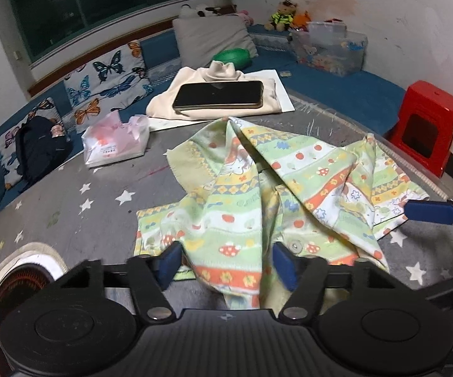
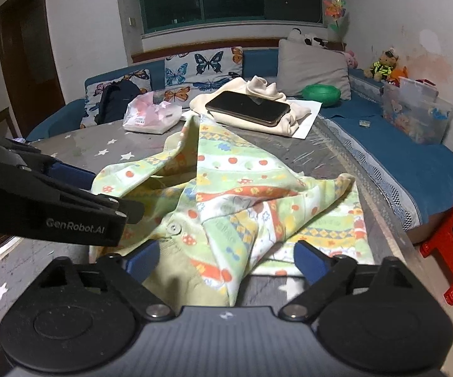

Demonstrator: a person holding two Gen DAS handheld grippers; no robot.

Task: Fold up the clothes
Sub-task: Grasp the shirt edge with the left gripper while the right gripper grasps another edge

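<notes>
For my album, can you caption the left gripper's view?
Open left gripper poised over a crumpled patterned shirt on a star-print table.

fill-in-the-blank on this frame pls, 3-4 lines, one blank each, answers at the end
1. The crumpled patterned garment lies on the grey tabletop printed with white ____.
2. A black ____ rests on the folded cream garment.
3. The left gripper has its jaws ____, with patterned cloth between them.
4. The pink tissue pack sits to the ____ of the cream garment in the right wrist view.

Missing words: stars; phone; open; left
</notes>
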